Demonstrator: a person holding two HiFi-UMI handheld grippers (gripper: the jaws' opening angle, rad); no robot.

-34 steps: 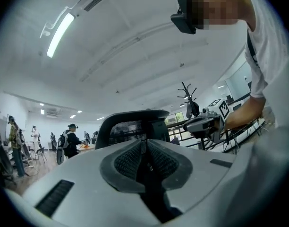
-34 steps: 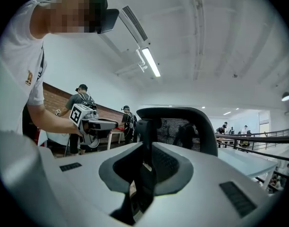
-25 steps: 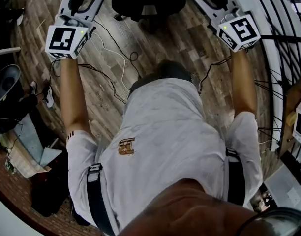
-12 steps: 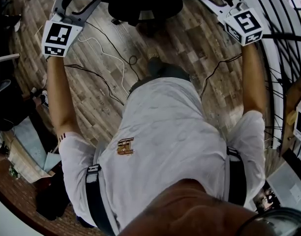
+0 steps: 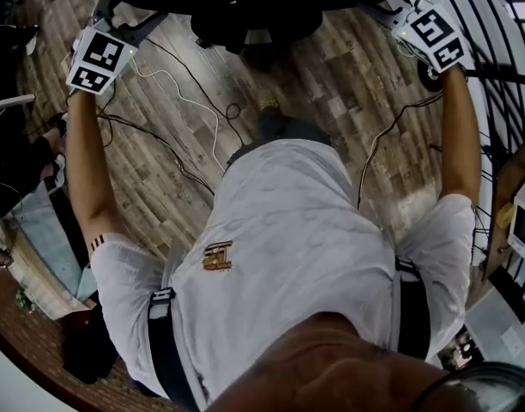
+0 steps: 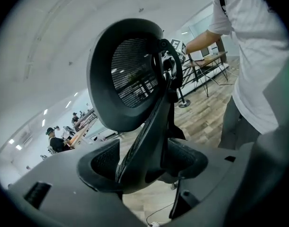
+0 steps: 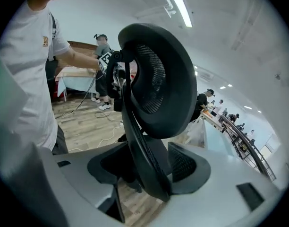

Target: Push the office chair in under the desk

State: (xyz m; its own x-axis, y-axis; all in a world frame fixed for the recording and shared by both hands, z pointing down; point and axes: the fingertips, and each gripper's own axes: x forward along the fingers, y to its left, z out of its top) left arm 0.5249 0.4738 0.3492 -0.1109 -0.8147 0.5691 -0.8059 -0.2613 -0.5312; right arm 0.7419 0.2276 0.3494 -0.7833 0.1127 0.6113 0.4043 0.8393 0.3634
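Seemingly letting go of the chair [image 5: 245, 11], standing on the floor [image 5: 331, 84] just ahead, with left hand-held gripper [image 6: 144, 164] and right hand-held gripper [image 7: 149, 169] just opening wide astride its back frame [image 6: 151, 122], next needing drawing both clear.

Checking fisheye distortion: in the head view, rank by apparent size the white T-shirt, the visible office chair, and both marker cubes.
1. white T-shirt, nearest the camera
2. office chair, partly cut off
3. left marker cube and right marker cube: these look alike
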